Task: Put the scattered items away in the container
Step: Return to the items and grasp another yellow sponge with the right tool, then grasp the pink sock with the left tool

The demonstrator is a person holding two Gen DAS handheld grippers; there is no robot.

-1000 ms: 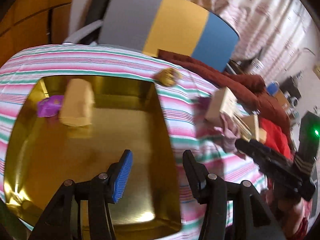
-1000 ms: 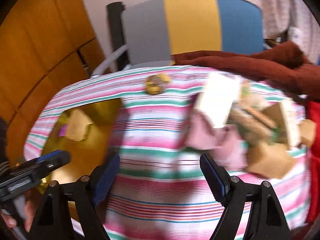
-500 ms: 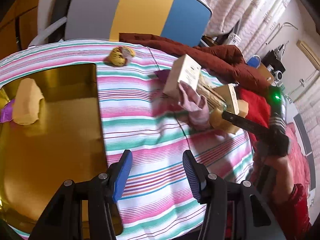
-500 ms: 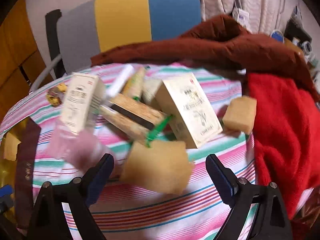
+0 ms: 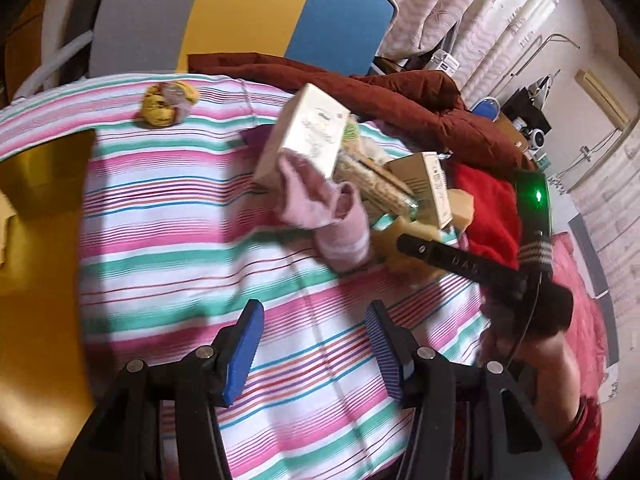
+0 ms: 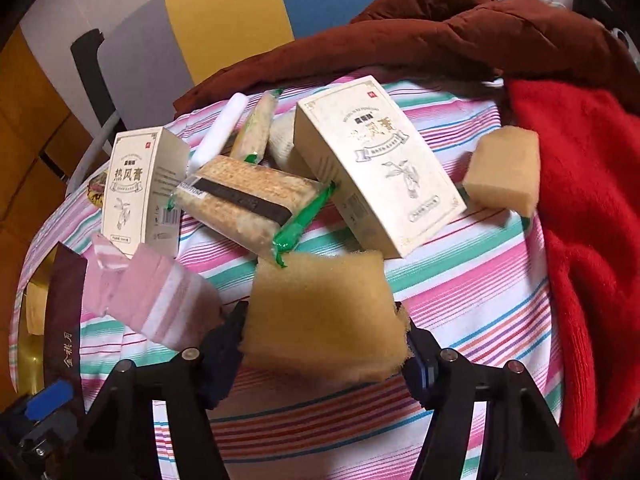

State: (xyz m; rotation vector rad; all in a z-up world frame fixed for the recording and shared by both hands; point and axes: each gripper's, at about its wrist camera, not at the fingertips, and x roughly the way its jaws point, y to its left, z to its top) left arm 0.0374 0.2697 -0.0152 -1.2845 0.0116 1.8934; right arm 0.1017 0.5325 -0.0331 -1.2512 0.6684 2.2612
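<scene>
We pinch soft yellow foam sponge block in right gripper (light, squashy; grip mid-sides); left gripper wide, empty.

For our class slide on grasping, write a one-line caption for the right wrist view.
Right claw straddles a yellow sponge on the striped tablecloth, cream boxes behind.

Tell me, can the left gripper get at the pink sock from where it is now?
Probably yes. The left gripper is open over bare striped cloth, with nothing between its fingers and the pink sock. The right gripper, around the big sponge beside the sock, may crowd that side.
</scene>
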